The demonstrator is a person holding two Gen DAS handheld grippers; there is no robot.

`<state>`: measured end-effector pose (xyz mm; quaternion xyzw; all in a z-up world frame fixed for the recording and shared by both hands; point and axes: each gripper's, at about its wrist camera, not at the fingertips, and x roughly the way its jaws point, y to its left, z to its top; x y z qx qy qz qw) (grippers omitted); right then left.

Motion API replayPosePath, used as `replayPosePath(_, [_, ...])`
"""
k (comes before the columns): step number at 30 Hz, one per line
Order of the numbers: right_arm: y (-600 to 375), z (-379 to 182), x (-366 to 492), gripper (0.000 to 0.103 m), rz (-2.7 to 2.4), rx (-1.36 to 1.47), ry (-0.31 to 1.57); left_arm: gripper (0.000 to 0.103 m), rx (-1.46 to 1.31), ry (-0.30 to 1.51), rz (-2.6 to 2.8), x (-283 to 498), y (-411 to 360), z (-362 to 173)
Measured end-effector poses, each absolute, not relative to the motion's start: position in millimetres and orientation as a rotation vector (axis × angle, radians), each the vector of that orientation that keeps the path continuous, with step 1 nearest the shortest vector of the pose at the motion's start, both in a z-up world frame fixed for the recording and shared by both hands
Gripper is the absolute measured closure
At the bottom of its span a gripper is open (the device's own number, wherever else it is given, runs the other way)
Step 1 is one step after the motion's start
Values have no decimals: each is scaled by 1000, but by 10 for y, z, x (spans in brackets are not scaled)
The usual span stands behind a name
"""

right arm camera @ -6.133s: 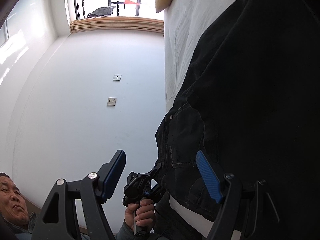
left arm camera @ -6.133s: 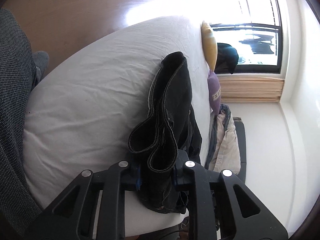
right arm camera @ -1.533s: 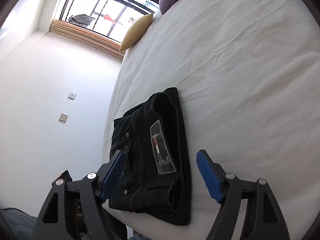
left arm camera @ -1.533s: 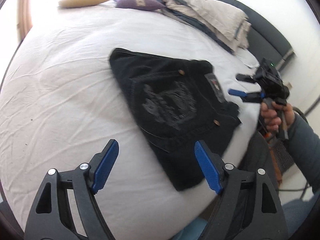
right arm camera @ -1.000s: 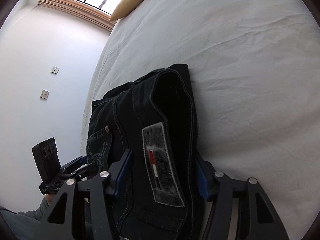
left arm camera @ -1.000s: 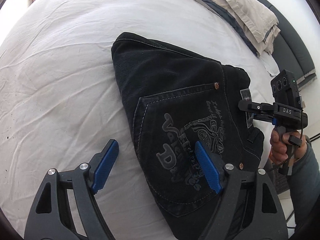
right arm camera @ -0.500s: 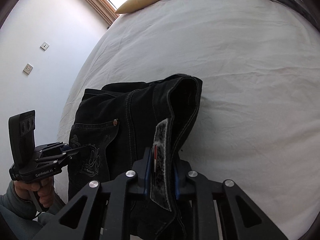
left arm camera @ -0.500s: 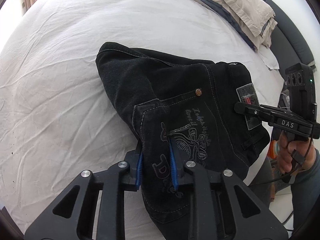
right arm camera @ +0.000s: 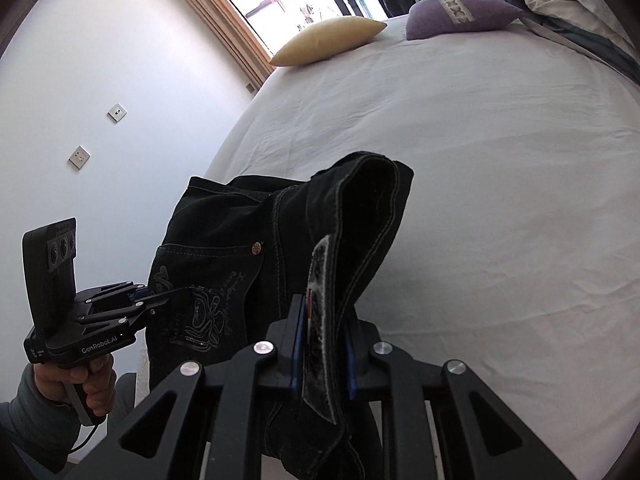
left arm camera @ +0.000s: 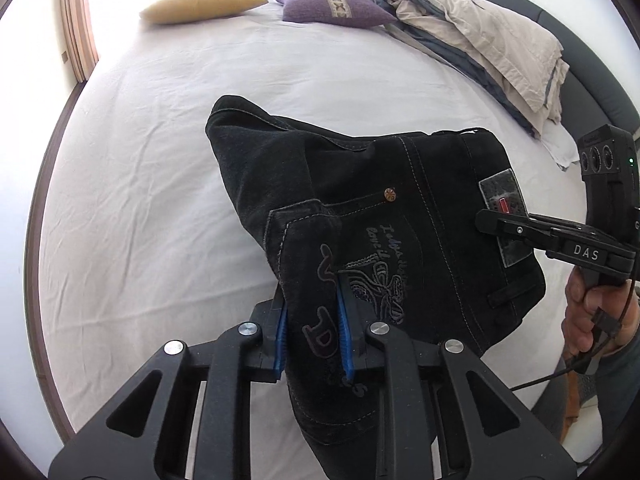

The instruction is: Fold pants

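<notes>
Both clamped: left hand-held gripper (left arm camera: 312, 334) pinches the folded black denim pants (left arm camera: 400, 216) at the embroidered pocket, right hand-held gripper (right arm camera: 321, 344) at the waistband patch, lifting the bundle off the white bed (left arm camera: 140, 160) ahead. Next, probably carrying it level and setting it down.

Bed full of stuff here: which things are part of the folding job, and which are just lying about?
Part of the job:
- black pants
- left tool, shut on the pocket end
- right tool, shut on the waistband patch

Just lying about:
- yellow pillow
- purple pillow
- beige bedding pile
- white bedsheet, under it all
</notes>
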<state>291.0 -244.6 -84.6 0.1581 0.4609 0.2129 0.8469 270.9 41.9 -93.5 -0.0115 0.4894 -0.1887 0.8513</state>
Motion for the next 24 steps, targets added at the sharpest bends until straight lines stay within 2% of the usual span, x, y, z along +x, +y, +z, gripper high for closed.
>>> replayPosePath(4, [-2452, -1238, 3292, 85, 431, 454, 1033, 82, -37, 1058, -380, 3146, 652, -1176])
replayPosePath(7, [-2580, -1525, 3364, 83, 425, 567, 1053, 75, -46, 1074, -380, 3281, 632, -1398])
replayPosePath(9, [-2621, -1642, 3334, 77, 431, 591, 1049, 63, -36, 1064, -356, 3304, 657, -1497])
replayPosePath(10, [-2659, -1678, 3310, 76, 443, 622, 1037, 47, -42, 1052, -331, 3277, 690, -1542])
replayPosePath(11, [-2682, -1703, 3300, 74, 453, 651, 1024, 42, -68, 1038, -315, 3267, 742, -1571])
replayPosePath(14, [-2687, -1677, 3245, 68, 458, 658, 1006, 41, -125, 1019, -309, 3204, 838, -1556])
replayPosePath(19, [-2620, -1433, 3070, 46, 404, 597, 964, 40, -88, 933, -249, 2835, 905, -1330])
replayPosePath(21, [-2602, -1300, 2894, 45, 376, 537, 950, 27, -90, 892, -224, 2642, 897, -1196])
replayPosePath(23, [-2561, -1153, 2706, 43, 354, 479, 926, 0, -96, 846, -187, 2417, 928, -1051])
replayPosePath(24, [-2557, -1062, 2574, 39, 329, 440, 914, 0, -100, 823, -176, 2293, 943, -980])
